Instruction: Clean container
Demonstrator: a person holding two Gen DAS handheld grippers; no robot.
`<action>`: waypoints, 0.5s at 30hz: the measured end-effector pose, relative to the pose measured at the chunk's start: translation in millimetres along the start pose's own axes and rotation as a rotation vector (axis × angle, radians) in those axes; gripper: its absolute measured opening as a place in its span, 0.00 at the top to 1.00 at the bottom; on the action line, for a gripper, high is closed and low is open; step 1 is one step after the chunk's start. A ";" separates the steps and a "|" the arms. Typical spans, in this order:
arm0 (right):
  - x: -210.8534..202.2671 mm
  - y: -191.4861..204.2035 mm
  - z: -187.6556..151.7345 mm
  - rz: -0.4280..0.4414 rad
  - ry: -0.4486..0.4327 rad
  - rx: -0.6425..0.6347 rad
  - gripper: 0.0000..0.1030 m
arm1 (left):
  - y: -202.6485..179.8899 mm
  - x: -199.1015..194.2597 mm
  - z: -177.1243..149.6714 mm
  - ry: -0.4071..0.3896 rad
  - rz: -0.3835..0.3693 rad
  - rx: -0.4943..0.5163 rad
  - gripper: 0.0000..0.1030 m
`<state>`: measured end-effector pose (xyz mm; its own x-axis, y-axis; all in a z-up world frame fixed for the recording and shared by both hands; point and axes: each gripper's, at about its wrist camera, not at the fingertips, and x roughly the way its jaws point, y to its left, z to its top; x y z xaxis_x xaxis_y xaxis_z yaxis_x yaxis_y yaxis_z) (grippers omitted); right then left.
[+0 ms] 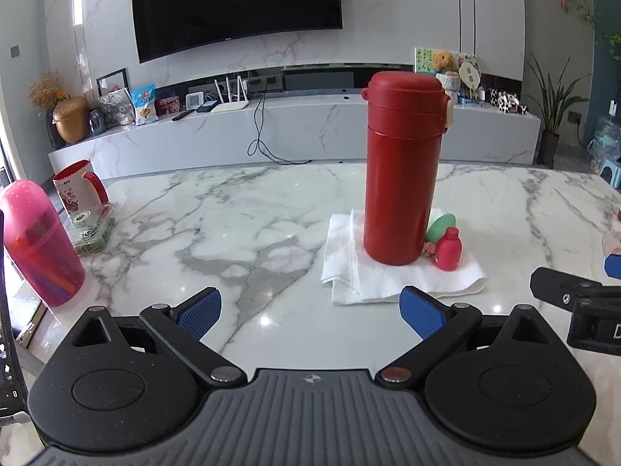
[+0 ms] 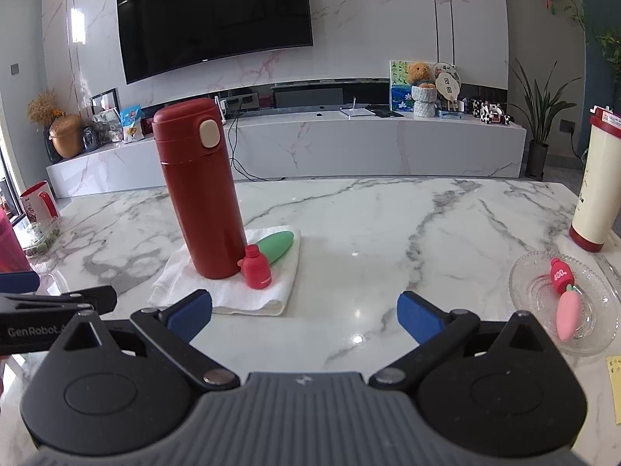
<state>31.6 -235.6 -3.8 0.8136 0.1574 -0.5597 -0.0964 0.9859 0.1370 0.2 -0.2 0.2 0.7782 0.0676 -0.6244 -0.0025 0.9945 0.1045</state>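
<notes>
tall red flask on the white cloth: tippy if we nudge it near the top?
Probably. The tall red cylindrical flask stands upright, narrow-based, on a folded white cloth, a soft footing, so a high push likely topples it. Its smooth matte wall may slip in the jaws. The small red bottle beside it would probably get knocked.

Green oval piece [image 1: 442, 226] half hidden behind red flask [image 1: 401, 171], pink canister [image 2: 9, 240] cut by frame edge (left side)

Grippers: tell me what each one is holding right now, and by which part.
Nothing is held. The left hand-held gripper and the right hand-held gripper are both open over the table, short of the red flask standing untouched on the white towel.
</notes>
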 end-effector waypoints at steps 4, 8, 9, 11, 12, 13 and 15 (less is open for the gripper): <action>1.0 0.5 -1.1 0.001 0.002 -0.005 0.00 | -0.4 -0.1 1.4 -0.028 0.006 -0.014 0.02; 1.9 1.0 -2.1 0.002 0.005 -0.011 0.00 | -0.8 -0.1 2.7 -0.056 0.012 -0.027 0.02; 2.2 1.1 -2.4 0.002 0.005 -0.012 0.00 | -0.9 -0.2 3.1 -0.063 0.014 -0.030 0.02; 2.7 1.3 -2.9 0.002 0.007 -0.015 0.00 | -0.6 0.2 2.6 -0.063 0.013 -0.030 0.02; 2.9 1.4 -3.2 0.003 0.007 -0.016 0.00 | -0.4 0.5 2.4 -0.063 0.012 -0.030 0.02; 3.2 1.6 -3.5 0.003 0.008 -0.017 0.00 | -0.2 0.7 2.1 -0.063 0.011 -0.030 0.02; 3.6 1.8 -4.0 0.003 0.009 -0.020 0.00 | 0.1 1.1 1.7 -0.063 0.009 -0.030 0.02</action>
<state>32.1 -233.1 -8.8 0.8081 0.1610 -0.5666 -0.1106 0.9863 0.1226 2.1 -0.2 0.9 0.8159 0.0727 -0.5736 -0.0278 0.9959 0.0866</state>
